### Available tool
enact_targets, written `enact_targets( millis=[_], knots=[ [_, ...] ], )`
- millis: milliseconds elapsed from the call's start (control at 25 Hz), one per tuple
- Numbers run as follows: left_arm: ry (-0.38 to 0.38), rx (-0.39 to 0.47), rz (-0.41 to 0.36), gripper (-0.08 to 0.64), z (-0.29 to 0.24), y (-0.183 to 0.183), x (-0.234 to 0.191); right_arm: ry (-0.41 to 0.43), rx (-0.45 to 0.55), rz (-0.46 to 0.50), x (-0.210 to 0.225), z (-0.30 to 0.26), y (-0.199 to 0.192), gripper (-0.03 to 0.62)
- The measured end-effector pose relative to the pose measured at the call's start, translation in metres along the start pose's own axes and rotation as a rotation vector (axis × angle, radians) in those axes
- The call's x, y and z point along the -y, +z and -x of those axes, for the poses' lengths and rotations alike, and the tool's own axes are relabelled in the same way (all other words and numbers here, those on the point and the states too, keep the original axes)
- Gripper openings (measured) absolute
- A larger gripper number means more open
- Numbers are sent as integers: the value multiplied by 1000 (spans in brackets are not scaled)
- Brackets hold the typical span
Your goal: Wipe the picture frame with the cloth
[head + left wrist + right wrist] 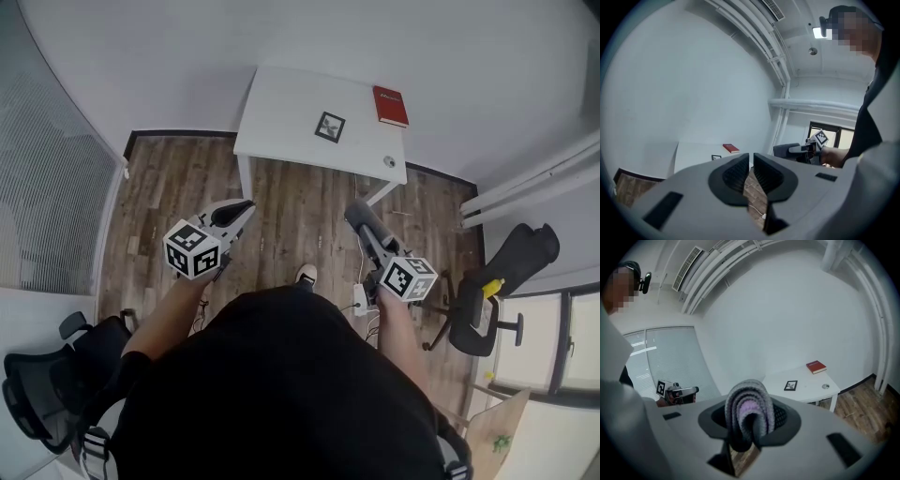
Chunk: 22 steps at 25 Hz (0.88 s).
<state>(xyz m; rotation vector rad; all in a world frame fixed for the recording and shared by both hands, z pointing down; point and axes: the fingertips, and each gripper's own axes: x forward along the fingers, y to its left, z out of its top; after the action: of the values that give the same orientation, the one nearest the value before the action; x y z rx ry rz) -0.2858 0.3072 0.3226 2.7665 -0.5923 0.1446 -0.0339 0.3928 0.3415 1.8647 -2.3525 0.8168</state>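
Observation:
A small black picture frame (329,127) lies flat on the white table (281,112), also seen as a small frame (791,385) and frame (716,157) from each gripper. My right gripper (361,218) is shut on a folded grey and purple cloth (749,411), whose fold bulges out between the jaws. My left gripper (240,214) is shut with nothing in it; its jaws nearly meet (751,174). Both grippers are held over the wooden floor, well short of the table.
A red book (390,105) lies at the table's far right, and a small round object (389,161) sits near its front right corner. Black office chairs stand at right (497,291) and at lower left (42,394). A power strip (359,298) lies on the floor.

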Motion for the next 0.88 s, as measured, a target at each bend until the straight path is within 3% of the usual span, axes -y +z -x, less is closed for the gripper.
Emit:
enact_targets(
  millis=[880],
  knots=[
    [50, -84, 29, 37, -104, 2, -43, 63, -100, -37, 89, -80, 17, 121]
  ],
)
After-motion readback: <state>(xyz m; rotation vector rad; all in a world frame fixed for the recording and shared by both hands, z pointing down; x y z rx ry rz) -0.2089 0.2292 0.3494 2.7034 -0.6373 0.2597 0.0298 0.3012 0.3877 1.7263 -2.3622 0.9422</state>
